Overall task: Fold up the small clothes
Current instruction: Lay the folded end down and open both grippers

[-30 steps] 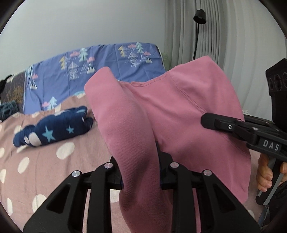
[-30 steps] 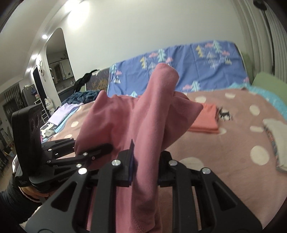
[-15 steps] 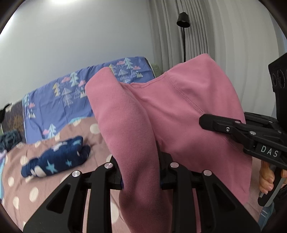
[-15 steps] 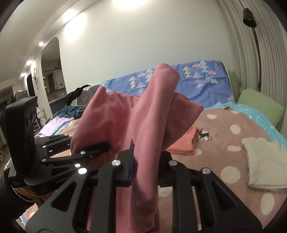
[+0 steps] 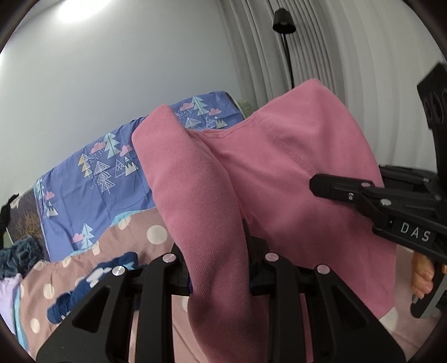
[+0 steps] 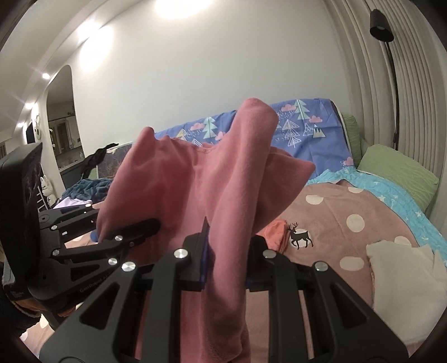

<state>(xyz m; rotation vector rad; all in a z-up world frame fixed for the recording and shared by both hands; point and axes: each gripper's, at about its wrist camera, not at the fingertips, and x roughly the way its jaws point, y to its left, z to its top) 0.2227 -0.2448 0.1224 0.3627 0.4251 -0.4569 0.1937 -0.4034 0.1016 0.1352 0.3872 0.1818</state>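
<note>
A pink garment (image 5: 268, 178) hangs in the air between both grippers, held up above the bed. My left gripper (image 5: 220, 268) is shut on one edge of it; the cloth bulges up between the jaws and drapes down. My right gripper (image 6: 227, 251) is shut on the other edge of the pink garment (image 6: 195, 181). The right gripper also shows at the right of the left wrist view (image 5: 315, 183). The left gripper shows at the left of the right wrist view (image 6: 155, 224). The fingertips are hidden by cloth.
The bed has a pink polka-dot blanket (image 6: 343, 212). On it lie a navy star-print garment (image 5: 92, 284), a folded orange garment with a deer (image 6: 282, 234) and a white garment (image 6: 402, 270). A blue tree-print sheet (image 5: 92, 178), green pillow (image 6: 396, 170), curtains and floor lamp (image 5: 282, 22) stand behind.
Both grippers have risen and tilted upward with the pink garment. The bed and the navy garment have dropped lower in the left wrist view.
</note>
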